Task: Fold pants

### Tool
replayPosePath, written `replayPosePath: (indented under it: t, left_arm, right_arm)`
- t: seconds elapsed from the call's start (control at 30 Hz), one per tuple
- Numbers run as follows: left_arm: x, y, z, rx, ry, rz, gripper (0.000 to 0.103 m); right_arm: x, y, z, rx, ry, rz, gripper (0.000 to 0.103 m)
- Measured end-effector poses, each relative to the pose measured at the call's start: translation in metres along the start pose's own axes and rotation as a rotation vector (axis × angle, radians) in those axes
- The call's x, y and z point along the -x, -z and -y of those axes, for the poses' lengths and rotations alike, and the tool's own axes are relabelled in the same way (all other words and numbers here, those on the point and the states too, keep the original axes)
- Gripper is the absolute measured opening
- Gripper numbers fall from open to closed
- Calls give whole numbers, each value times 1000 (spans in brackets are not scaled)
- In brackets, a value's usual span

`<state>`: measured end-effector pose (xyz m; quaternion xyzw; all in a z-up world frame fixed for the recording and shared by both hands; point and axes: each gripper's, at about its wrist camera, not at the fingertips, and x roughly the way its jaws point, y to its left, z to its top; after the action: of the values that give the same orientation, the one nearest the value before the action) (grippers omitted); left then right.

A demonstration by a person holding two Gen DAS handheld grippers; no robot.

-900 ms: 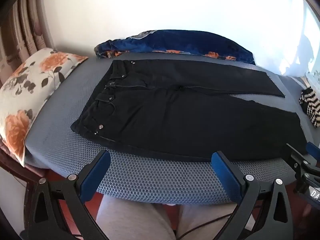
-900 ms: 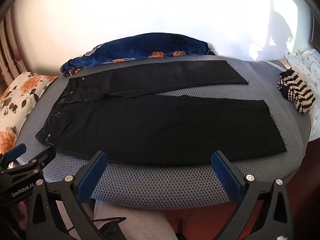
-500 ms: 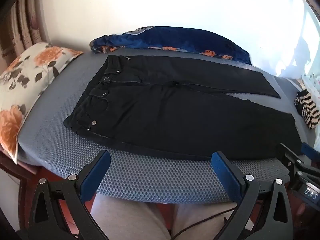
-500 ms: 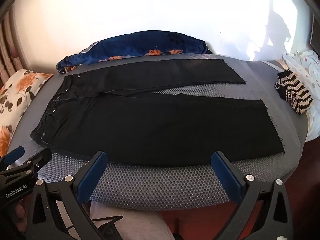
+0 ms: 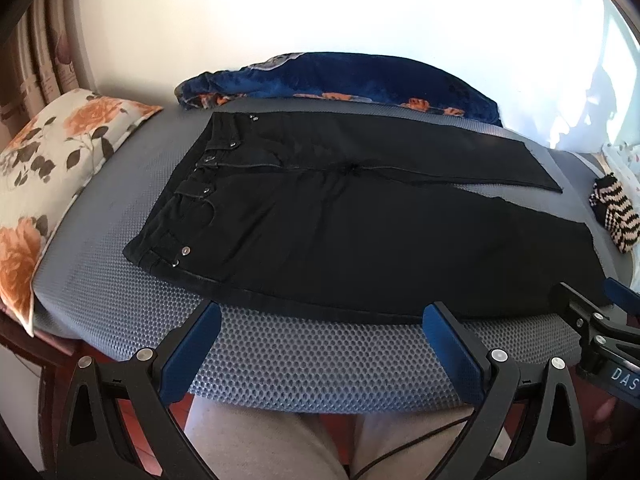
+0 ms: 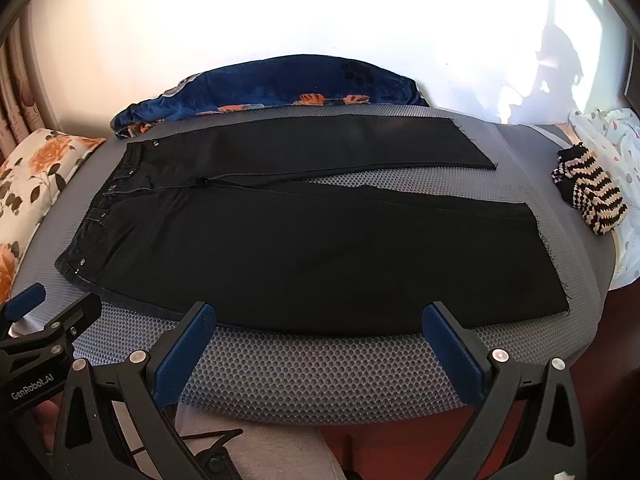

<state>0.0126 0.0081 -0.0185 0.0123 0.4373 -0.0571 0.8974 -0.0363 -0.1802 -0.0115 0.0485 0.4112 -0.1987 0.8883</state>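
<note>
Black pants (image 5: 340,220) lie flat on the grey mesh mattress (image 5: 280,356), waistband at the left, both legs spread out to the right; they also show in the right wrist view (image 6: 300,248). My left gripper (image 5: 320,320) is open and empty, just in front of the near edge of the pants, toward the waist end. My right gripper (image 6: 316,320) is open and empty, at the near edge of the near leg. Each gripper shows at the edge of the other's view.
A floral pillow (image 5: 48,168) lies at the left. A blue blanket (image 5: 340,76) is bunched along the back by the white wall. A striped knit item (image 6: 592,196) and white cloth (image 6: 612,132) lie at the right. The person's legs are below the mattress edge.
Both grippers have edged forward toward the near edge of the pants. The pants have not moved.
</note>
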Motion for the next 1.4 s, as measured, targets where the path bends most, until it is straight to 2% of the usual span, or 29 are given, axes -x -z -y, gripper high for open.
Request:
replayPosePath:
  t: [0.17,0.5,0.97,1.4]
  left_arm:
    - [1,0,-1,-4,5,28,100]
    - [2,-1,1,-22,-16,25,100]
    - [-2,-3,-3,-2,-29,-10,100]
    - [-11,0,-10,25,-38,-51,100]
  right_arm:
    - [-1,-2,1,-3,19,-5,103]
    - [-4,-2,-2,12,28,-6,103]
    - [-6,-3,-6,16,8,-3,103]
    - [-12,-2,-11,40,2,-38,103]
